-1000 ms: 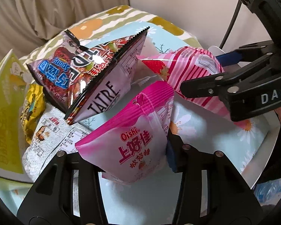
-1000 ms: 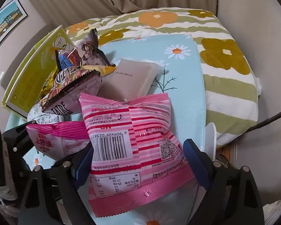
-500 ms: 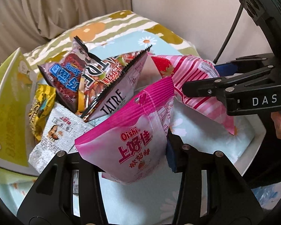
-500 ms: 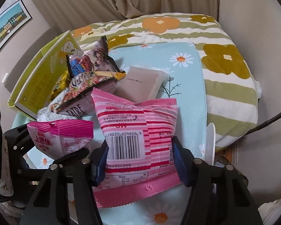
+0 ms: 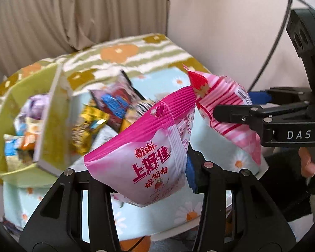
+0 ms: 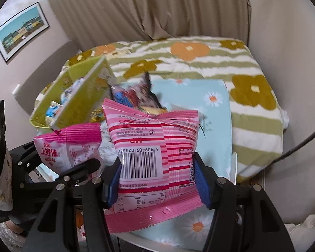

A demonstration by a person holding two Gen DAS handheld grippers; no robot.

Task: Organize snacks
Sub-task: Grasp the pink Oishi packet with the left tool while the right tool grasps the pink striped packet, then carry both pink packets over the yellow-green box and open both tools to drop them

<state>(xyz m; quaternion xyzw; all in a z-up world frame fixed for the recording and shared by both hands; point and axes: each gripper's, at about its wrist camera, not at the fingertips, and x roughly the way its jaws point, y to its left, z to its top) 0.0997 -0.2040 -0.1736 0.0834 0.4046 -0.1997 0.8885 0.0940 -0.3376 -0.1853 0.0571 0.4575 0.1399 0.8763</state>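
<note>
Both bags are up off the table now, the left gripper pinching the Oishi bag, the right gripper freshly clamped on the striped bag, ready for the green box.

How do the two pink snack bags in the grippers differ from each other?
The Oishi bag is plain magenta fading to pale pink; the striped bag has red and pink stripes. The Oishi bag shows its front logo, while the striped bag shows its barcode. The left gripper holds the Oishi bag; the right gripper holds the striped bag. Both are sealed and lifted.
</note>
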